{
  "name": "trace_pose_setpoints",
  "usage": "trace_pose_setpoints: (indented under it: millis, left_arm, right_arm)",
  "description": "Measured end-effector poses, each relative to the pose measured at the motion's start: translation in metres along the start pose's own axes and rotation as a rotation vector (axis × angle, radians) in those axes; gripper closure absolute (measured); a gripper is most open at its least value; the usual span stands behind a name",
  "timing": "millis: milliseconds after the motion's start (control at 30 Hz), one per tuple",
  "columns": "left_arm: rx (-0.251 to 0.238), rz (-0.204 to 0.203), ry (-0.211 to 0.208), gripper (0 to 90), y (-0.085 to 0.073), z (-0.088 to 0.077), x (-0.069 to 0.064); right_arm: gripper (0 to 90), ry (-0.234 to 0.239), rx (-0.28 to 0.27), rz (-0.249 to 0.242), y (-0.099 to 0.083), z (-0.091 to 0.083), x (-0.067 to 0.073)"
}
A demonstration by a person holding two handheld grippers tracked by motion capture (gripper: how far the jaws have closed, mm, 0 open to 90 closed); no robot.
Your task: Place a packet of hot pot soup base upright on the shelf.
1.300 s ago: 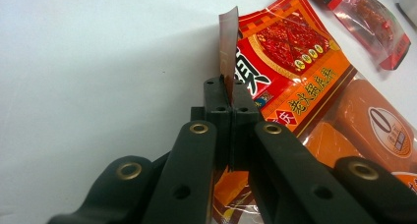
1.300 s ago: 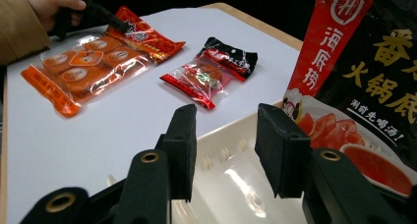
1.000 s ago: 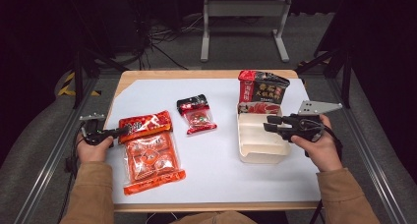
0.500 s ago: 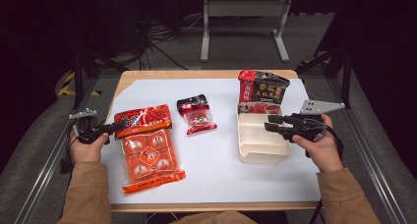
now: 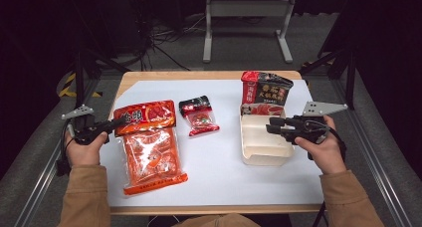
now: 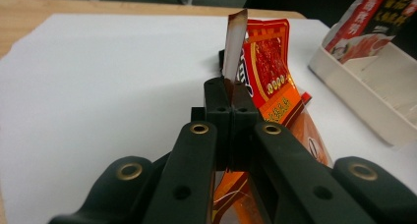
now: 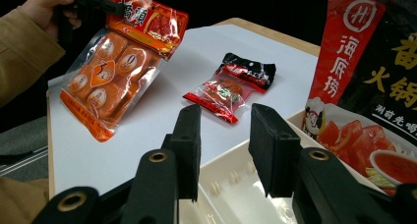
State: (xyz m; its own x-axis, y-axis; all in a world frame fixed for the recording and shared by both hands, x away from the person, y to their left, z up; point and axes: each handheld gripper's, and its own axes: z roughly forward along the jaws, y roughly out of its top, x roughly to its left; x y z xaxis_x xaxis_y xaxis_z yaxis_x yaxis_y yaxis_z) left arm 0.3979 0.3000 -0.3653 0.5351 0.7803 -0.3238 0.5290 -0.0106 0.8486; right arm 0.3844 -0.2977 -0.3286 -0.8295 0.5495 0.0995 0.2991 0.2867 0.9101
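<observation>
My left gripper [image 5: 118, 122] [image 6: 231, 94] is shut on the top corner of a large orange snack packet [image 5: 148, 145] [image 6: 268, 79] [image 7: 118, 57], which hangs lifted at the table's left. A small red and black sachet [image 5: 199, 115] [image 7: 230, 89] lies flat in the middle of the white sheet. My right gripper [image 5: 272, 125] [image 7: 223, 145] is open, its jaws held over the near rim of a cream plastic tray [image 5: 263, 147] [image 7: 231, 184] [image 6: 378, 96]. A red and black hotpot pouch [image 5: 263, 93] [image 7: 373, 86] [image 6: 373, 22] stands in the tray's far end.
A white sheet [image 5: 224, 167] covers most of the wooden table [image 5: 164, 75]. A metal stand [image 5: 246, 18] and loose cables lie on the floor behind the table. Metal rails run along both sides.
The left gripper has lifted the orange packet by its top corner and pulled it left and up, so it now hangs more upright. The right gripper has stayed over the tray.
</observation>
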Motion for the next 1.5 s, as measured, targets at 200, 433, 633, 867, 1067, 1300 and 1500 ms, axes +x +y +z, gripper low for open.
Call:
trace_pose_setpoints:
  millis: [200, 433, 633, 867, 1067, 1300, 1500]
  left_arm:
    - [-0.035, 0.045, -0.016, 90.0, 0.011, -0.009, -0.02]
    - [-0.079, 0.102, -0.04, 90.0, 0.018, -0.018, -0.039]
    - [-0.148, 0.144, -0.048, 90.0, 0.023, -0.027, -0.054]
    - [-0.186, 0.211, -0.076, 90.0, 0.029, -0.036, -0.076]
    - [-0.205, 0.254, -0.124, 90.0, 0.034, -0.04, -0.093]
    - [-0.23, 0.298, -0.211, 90.0, 0.04, -0.04, -0.109]
    - [-0.246, 0.321, -0.221, 90.0, 0.042, -0.042, -0.118]
  right_arm:
    - [65.8, 0.006, -0.004, -0.001, 0.002, -0.001, 0.002]
    - [66.0, 0.013, -0.007, -0.005, 0.004, -0.001, 0.005]
    - [65.7, 0.015, -0.009, -0.009, 0.006, -0.001, 0.007]
    - [65.9, 0.019, -0.01, -0.014, 0.008, -0.001, 0.009]
    - [65.6, 0.024, -0.015, -0.026, 0.012, -0.001, 0.012]
    - [59.0, 0.037, -0.033, -0.066, 0.017, 0.005, 0.015]
    - [53.7, 0.037, -0.051, -0.097, 0.024, 0.014, 0.017]
